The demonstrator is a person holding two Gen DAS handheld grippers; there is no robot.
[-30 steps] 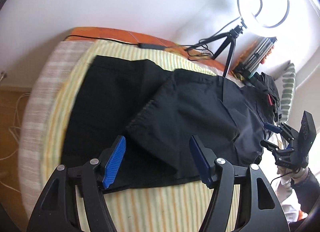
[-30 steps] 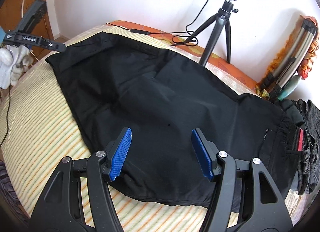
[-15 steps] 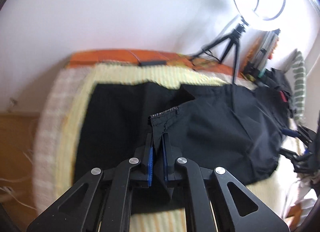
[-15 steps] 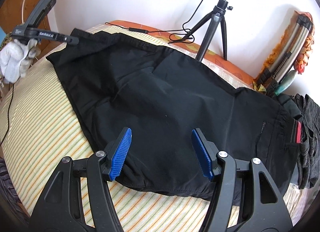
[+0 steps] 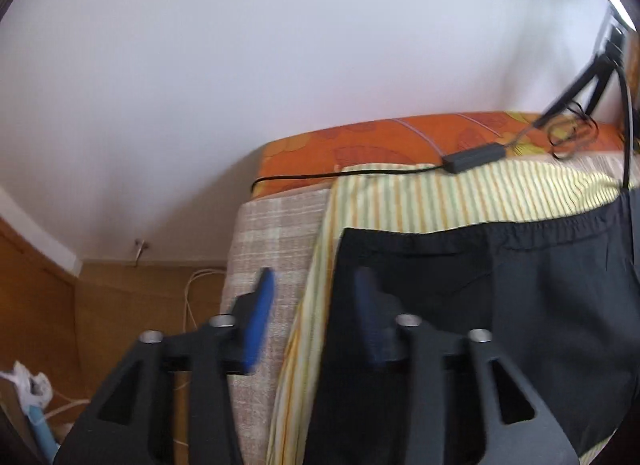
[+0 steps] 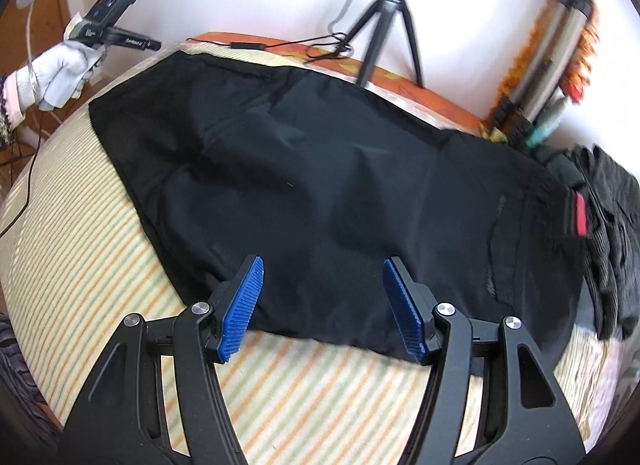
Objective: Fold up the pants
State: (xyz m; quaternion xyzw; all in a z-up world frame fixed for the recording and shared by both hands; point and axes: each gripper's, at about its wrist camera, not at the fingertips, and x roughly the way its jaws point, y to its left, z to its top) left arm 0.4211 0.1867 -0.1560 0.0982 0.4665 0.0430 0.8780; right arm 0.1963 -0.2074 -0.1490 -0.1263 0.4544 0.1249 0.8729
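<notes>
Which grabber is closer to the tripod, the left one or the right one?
Hard to say. The left gripper hangs at the far-left corner of the black pants, nearer the wall where the tripod stands. The right gripper hovers over their near edge.

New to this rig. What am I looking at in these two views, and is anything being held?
No robot arm: a person carries a handheld two-finger gripper in each hand, each with a fisheye camera looking along its blue-padded fingers. The left gripper is open and empty over the bed's end; from the other view it shows in a white-gloved hand. The right gripper is open too, hovering over the near edge of the black fabric pants, which lie spread on the yellow striped bedsheet. Behind stands a black tripod. Nothing is held.
</notes>
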